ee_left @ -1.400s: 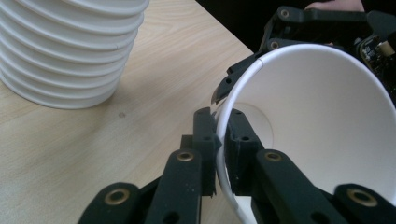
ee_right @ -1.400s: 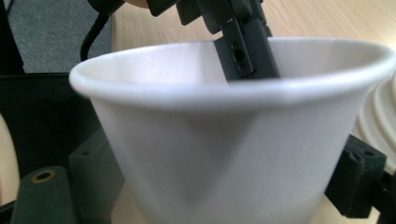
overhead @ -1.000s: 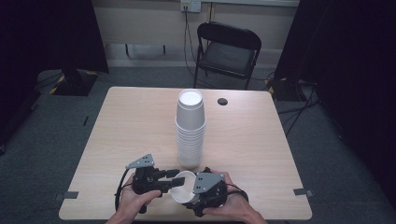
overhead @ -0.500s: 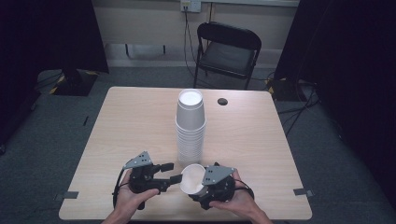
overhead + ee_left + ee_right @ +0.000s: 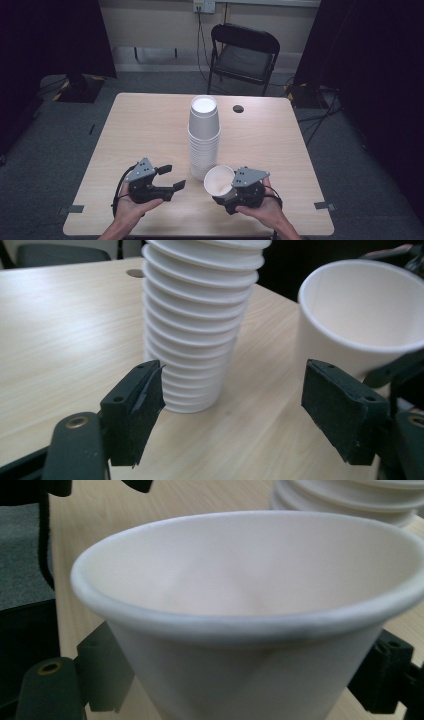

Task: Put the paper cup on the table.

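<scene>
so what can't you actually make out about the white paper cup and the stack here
- White paper cup, right gripper view: its base is cut off by the bottom edge, and its wall covers the jaw pads.
- Tall stack of white paper cups, left gripper view: its top is cut off by the upper edge.
- High view: stack's rims are too small to count.

In the right gripper view, the single white paper cup (image 5: 245, 615) is cut off at the bottom edge, its base unseen, and it hides most of the two black jaws gripping it. In the left gripper view, the tall stack of white paper cups (image 5: 197, 325) runs off the top edge, and the same single cup is cropped at the right. From the high view, the small dark round spot (image 5: 238, 108) on the pale wooden table (image 5: 145, 130) is too small to identify, and the person's forearms are cut by the bottom edge.
</scene>
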The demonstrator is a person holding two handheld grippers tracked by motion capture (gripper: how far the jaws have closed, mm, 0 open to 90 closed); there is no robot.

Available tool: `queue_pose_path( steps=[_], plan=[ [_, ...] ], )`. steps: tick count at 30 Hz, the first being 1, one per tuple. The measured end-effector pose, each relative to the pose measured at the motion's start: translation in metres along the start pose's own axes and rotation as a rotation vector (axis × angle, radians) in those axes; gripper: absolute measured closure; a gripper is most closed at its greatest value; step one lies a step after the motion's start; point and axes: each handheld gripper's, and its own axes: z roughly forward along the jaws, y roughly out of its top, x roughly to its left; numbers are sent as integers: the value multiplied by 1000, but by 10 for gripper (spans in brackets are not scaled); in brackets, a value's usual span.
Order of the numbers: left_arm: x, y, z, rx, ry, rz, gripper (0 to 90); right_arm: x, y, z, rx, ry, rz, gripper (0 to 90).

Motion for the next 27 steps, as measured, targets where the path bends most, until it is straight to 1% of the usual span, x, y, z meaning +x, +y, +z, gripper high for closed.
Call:
queue_pose_path(
  steps=[1,3,4,6,9,13,14,15,17,18,21,22,23,24,25,27],
  plan=[
    [1,-1,-1,0,10,-8,232,-2,0,-2,-2,-9,8,149],
    [2,-2,-2,9,23,-2,200,-7,0,-5,-10,-28,25,150],
    [2,-4,-2,11,23,-3,200,-10,-1,-6,-17,-35,35,150],
    [2,-7,-3,16,37,-5,202,-16,-1,-10,-33,-47,58,150],
    [4,-12,-4,35,43,-13,203,-25,-1,-13,-57,-69,98,150],
    [5,-16,-6,48,63,-7,180,-39,0,-16,-71,-111,141,151],
    [6,-17,-7,50,68,-8,176,-42,0,-16,-75,-114,151,150],
    [7,-18,-7,52,73,-10,172,-45,0,-16,-79,-116,158,151],
    [8,-19,-8,53,87,-5,172,-49,-1,-16,-78,-143,162,150],
    [8,-19,-8,53,94,0,168,-53,-1,-16,-79,-150,173,150],
    [9,-21,-8,44,102,16,163,-65,-4,-12,-77,-190,204,150],
    [10,-22,-9,40,103,14,162,-69,-5,-11,-72,-202,221,150],
    [10,-23,-9,40,102,8,162,-73,-6,-10,-70,-198,234,149],
    [11,-24,-9,40,101,10,162,-77,-7,-8,-66,-203,245,149],
    [10,-26,-9,40,106,6,162,-81,-8,-7,-69,-217,254,149],
    [10,-30,-8,48,100,11,162,-87,-9,-6,-77,-229,278,148]
  ],
)
